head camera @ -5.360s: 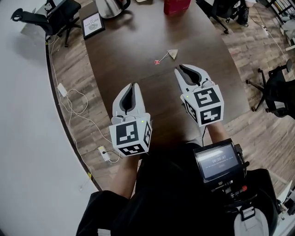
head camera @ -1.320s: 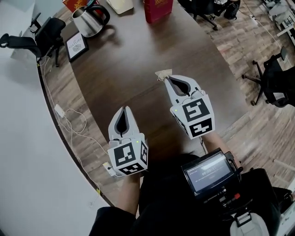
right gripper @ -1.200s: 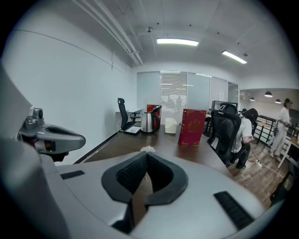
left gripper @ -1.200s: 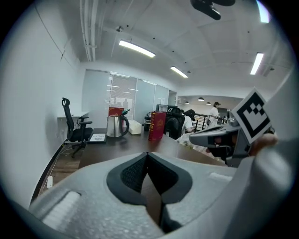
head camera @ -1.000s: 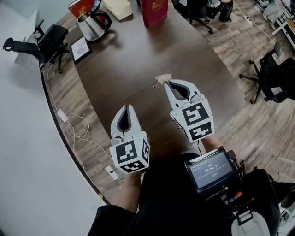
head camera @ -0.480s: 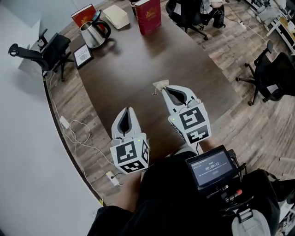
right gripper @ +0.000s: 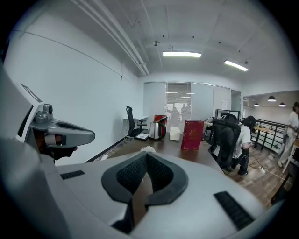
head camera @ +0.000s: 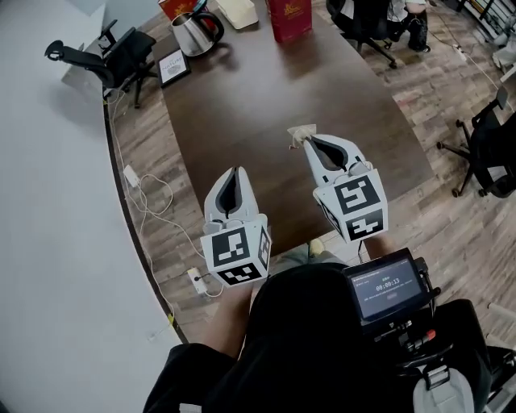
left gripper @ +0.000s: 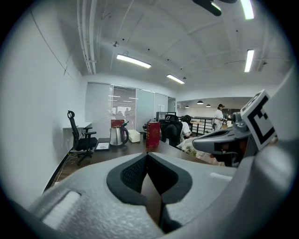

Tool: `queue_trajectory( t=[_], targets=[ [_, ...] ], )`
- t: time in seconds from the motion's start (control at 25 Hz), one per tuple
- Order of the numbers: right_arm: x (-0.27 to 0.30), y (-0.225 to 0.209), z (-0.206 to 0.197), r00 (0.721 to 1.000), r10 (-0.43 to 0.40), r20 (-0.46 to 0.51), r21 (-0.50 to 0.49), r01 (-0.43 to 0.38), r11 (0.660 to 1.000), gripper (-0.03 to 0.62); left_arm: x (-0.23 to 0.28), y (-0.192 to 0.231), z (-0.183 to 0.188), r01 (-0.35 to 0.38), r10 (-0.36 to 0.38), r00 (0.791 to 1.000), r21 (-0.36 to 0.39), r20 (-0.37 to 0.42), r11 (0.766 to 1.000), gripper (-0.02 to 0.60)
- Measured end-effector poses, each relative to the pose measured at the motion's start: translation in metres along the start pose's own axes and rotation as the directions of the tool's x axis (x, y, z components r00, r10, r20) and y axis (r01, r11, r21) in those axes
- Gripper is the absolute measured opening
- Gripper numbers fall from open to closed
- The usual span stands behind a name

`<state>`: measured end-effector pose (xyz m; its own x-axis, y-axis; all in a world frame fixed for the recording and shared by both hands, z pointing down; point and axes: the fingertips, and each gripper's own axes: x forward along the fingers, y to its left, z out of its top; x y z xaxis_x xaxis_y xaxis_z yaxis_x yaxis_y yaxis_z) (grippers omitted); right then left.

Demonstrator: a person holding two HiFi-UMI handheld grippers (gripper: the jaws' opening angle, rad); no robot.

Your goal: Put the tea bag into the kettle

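The pale tea bag (head camera: 303,131) sticks out from the tip of my right gripper (head camera: 311,139), which is shut on it above the dark table (head camera: 242,105); its string tag hangs just below. In the right gripper view the tea bag (right gripper: 147,149) peeks over the closed jaws. The steel kettle (head camera: 196,31) stands at the table's far left end, well beyond both grippers, and shows as the kettle (right gripper: 156,130) straight ahead of the right one. My left gripper (head camera: 232,172) is shut on nothing, near the table's left edge.
A red book (head camera: 290,16) stands upright at the far end, with a white box (head camera: 242,11) and a framed picture (head camera: 173,68) near the kettle. Office chairs (head camera: 121,52) surround the table. A cable and power adapter (head camera: 133,176) lie on the floor to the left.
Five seconds ago the tea bag lay on the table and the right gripper was open; it now grips the bag. Over the last second both grippers stayed shut, only shifting slightly.
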<state>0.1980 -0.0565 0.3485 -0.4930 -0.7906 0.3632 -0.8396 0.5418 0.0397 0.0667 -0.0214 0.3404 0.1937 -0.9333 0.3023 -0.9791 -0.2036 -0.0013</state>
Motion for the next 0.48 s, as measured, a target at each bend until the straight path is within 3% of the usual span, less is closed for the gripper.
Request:
queue_trajectory(
  t=[0.2, 0.48],
  targets=[
    [-0.020, 0.004, -0.008, 0.998, 0.056, 0.015, 0.001, -0.056, 0.998, 0.008, -0.034, 0.000, -0.001, -0.090, 0.090, 0.996, 0.018, 0.002, 0.996, 0.005],
    [-0.007, 0.055, -0.019, 0.986, 0.164, 0.037, -0.006, -0.164, 0.986, 0.008, -0.087, 0.052, -0.025, -0.256, 0.256, 0.967, -0.001, 0.000, 0.967, 0.003]
  ],
)
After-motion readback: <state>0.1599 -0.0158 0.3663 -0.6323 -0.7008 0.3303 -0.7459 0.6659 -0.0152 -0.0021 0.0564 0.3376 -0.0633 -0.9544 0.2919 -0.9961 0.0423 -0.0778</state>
